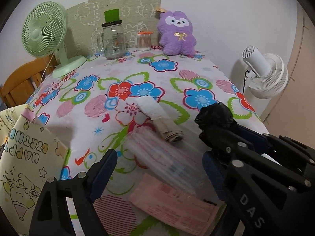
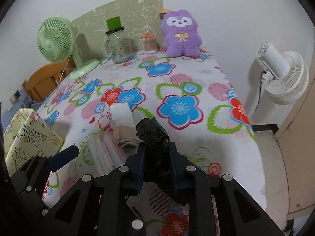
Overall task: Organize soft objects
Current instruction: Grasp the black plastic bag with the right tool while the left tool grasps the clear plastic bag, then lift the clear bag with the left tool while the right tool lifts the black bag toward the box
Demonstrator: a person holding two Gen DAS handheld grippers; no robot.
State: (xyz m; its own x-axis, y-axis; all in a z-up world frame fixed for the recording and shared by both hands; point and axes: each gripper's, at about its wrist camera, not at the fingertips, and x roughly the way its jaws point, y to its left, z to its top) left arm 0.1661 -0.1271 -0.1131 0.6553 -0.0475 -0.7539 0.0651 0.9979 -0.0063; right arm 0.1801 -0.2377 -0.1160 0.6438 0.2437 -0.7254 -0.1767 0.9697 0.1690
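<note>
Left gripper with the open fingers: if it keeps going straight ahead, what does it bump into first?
Probably the clear plastic packet lying between the left gripper fingers on the flowered tablecloth; the rolled white and beige cloth lies just beyond.

The light is soft and even, rather dim, with no glare. Weak shadows fall on the tablecloth (image 1: pixel 196 64) beside the box (image 1: pixel 29 157). The clear packet (image 1: pixel 157 157) nearby is blurred. Both views bend strongly at their dark round edges.
</note>
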